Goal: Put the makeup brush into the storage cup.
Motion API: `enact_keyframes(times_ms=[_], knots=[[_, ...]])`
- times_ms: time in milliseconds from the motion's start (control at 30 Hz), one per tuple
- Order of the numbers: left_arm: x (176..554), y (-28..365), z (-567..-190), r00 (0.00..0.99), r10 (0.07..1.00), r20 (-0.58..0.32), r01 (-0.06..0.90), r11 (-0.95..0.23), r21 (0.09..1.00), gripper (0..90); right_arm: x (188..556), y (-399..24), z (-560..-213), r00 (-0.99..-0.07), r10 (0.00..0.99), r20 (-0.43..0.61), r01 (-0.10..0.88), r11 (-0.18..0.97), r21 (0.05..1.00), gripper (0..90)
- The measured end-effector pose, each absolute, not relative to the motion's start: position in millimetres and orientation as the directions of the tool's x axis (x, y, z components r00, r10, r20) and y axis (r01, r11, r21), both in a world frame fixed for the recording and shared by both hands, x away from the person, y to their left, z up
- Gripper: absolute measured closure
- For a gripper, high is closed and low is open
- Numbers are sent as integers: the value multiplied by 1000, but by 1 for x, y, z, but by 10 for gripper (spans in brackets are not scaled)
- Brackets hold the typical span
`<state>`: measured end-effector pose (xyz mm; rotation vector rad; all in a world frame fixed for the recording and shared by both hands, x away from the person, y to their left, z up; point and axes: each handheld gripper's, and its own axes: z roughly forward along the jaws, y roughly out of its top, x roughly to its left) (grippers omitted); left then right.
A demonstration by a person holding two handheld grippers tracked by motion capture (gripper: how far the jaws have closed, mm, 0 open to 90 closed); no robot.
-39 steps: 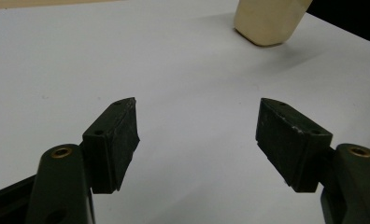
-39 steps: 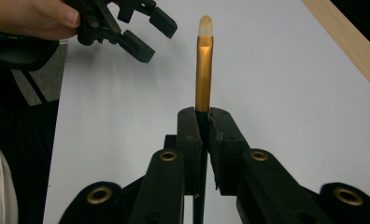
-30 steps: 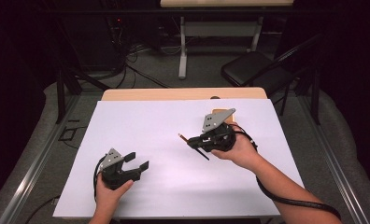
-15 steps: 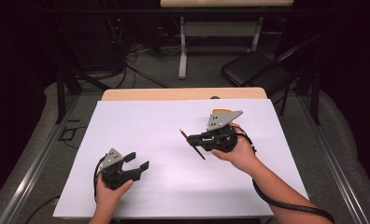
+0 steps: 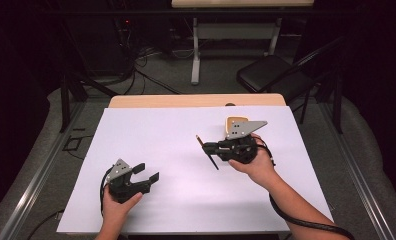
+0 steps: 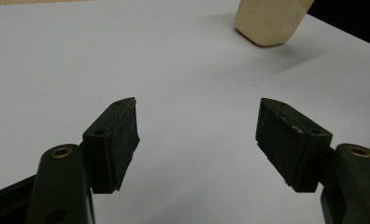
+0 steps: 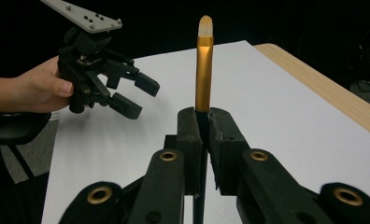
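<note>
Right tool [image 5: 209, 148], jaws closed on a brush [image 7: 204, 65] whose long axis runs straight out beyond them, hovers above the counter [image 5: 176, 130]; left tool [image 5: 147, 175] rests wide open, empty, well apart; beige holder [image 6: 271, 19] beyond.

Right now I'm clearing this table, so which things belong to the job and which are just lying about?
Probably in the job:
pencil, clamped in the right tongs
left tongs, open
cream holder
white sheet

Lying about:
black chair
floor cables
</note>
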<state>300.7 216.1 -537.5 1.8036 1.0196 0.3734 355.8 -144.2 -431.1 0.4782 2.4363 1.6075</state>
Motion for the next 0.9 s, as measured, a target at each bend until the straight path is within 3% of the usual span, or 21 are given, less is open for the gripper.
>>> enact_keyframes(times_ms=[367, 633, 900], knots=[[301, 216, -538, 597, 781, -183, 473, -158, 866, 301, 353, -152, -438, -921, 386, 46, 171, 296, 940, 833], [299, 214, -536, 612, 773, -166, 463, -180, 868, 355, 353, -159, -444, -909, 410, 73, 181, 233, 955, 833], [297, 211, -532, 624, 754, -206, 459, -140, 878, 379, 353, -167, -446, -901, 424, 97, 182, 166, 969, 833]])
